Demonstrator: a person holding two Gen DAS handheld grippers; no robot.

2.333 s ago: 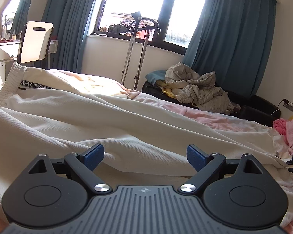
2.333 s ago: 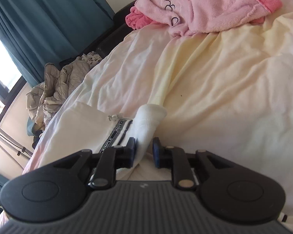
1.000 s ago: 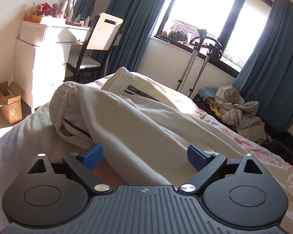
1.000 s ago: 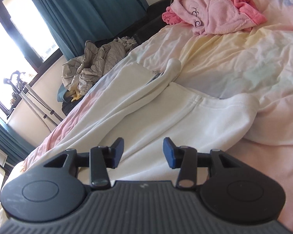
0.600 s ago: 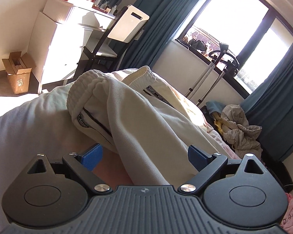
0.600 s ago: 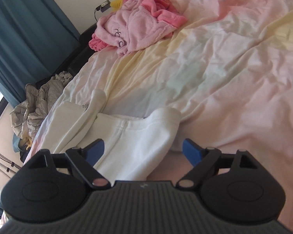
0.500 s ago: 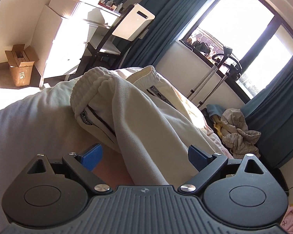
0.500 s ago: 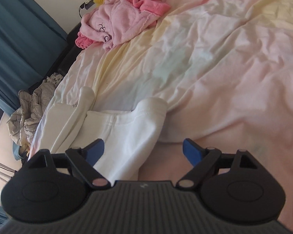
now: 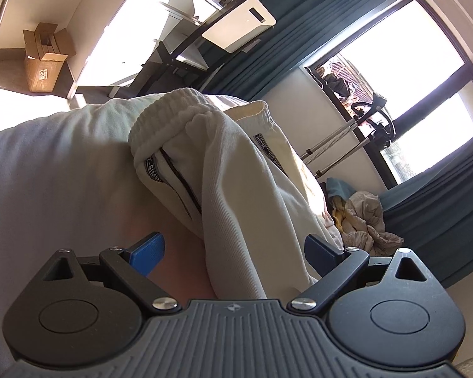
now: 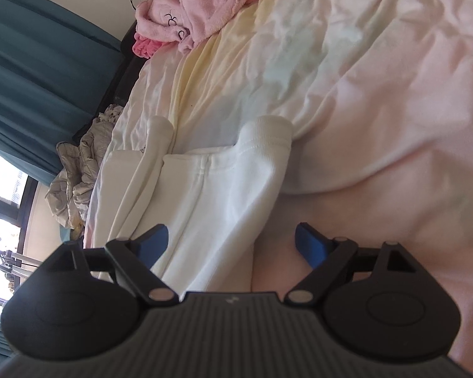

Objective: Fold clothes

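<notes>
Cream sweatpants point(image 9: 236, 186) lie folded lengthwise on the bed, the elastic waistband point(image 9: 173, 107) toward the bed's end. My left gripper point(image 9: 235, 252) is open and empty, its blue pads straddling the fabric near the waistband end. In the right wrist view the leg cuffs point(image 10: 265, 138) of the same sweatpants point(image 10: 205, 201) lie on the pink and yellow sheet point(image 10: 378, 94). My right gripper point(image 10: 231, 242) is open and empty, just short of the cuffs, with its left pad over the leg fabric.
A pink fleece garment point(image 10: 195, 6) lies at the bed's far corner. A grey jacket heap point(image 9: 369, 217) sits beside the bed under teal curtains point(image 9: 441, 214). A chair point(image 9: 230, 28), white dresser and cardboard box point(image 9: 45, 60) stand past the bed's end.
My right gripper let go of the leg cuff, opened wide and drew back. My left gripper stayed open and swung toward the waistband end, tilting as it went.
</notes>
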